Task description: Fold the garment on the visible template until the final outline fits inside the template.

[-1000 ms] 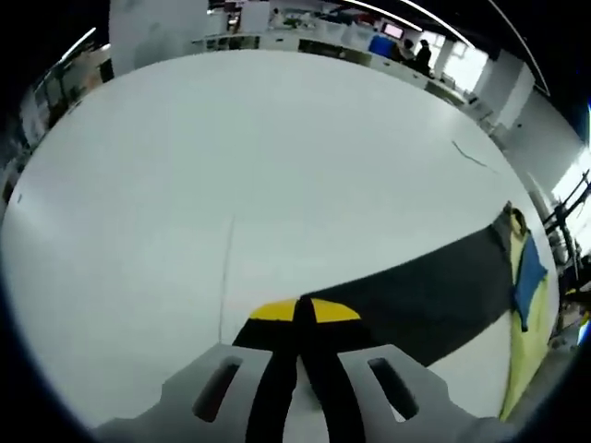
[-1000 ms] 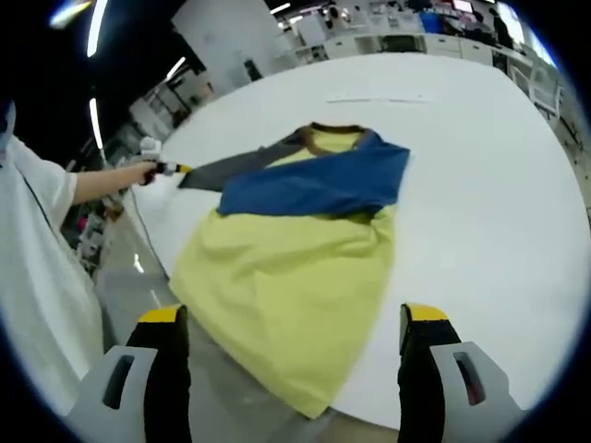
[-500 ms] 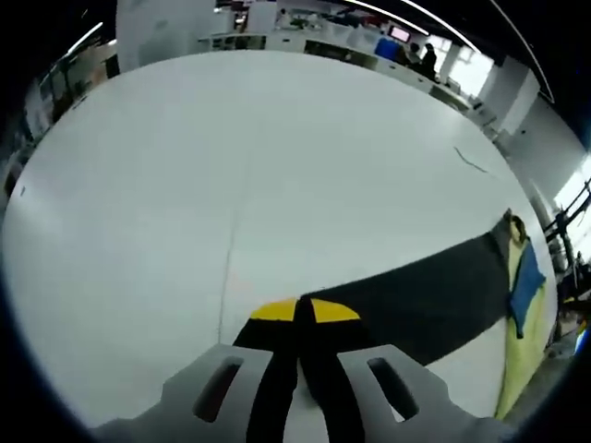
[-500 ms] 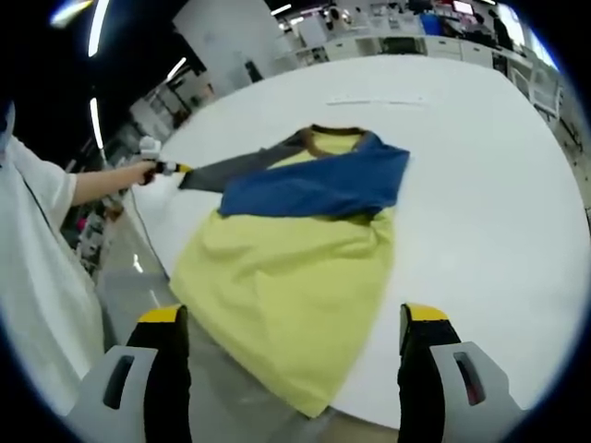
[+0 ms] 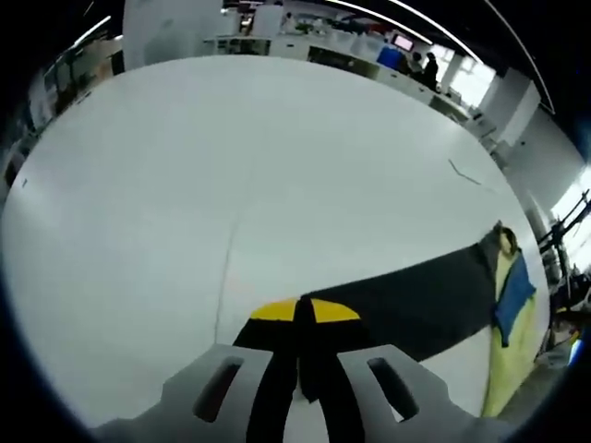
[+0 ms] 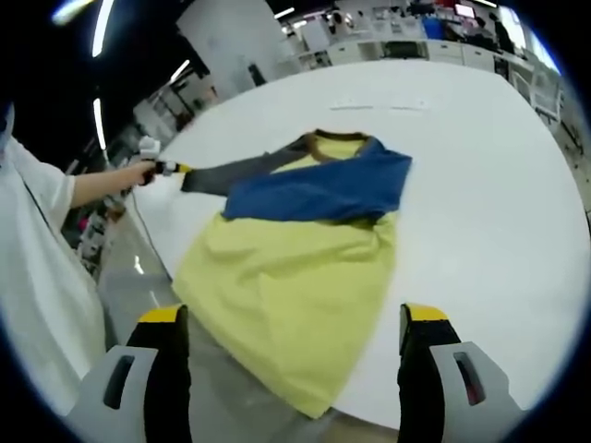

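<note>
Meanwhile the left gripper (image 5: 297,318) was clamped on the garment's grey sleeve (image 5: 406,300), which stretched toward three o'clock; the right gripper (image 6: 294,369) hung with jaws apart above the yellow garment (image 6: 291,286).

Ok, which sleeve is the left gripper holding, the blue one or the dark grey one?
The dark grey sleeve: the left gripper is shut on its end, pulling it out straight. The blue sleeve lies folded across the chest.

Left gripper (image 5: 297,318) jaws closed on dark grey sleeve (image 5: 406,300), which stretches taut across the white tabletop (image 5: 259,166) to the yellow and blue garment body (image 5: 511,318) at the right edge.
</note>
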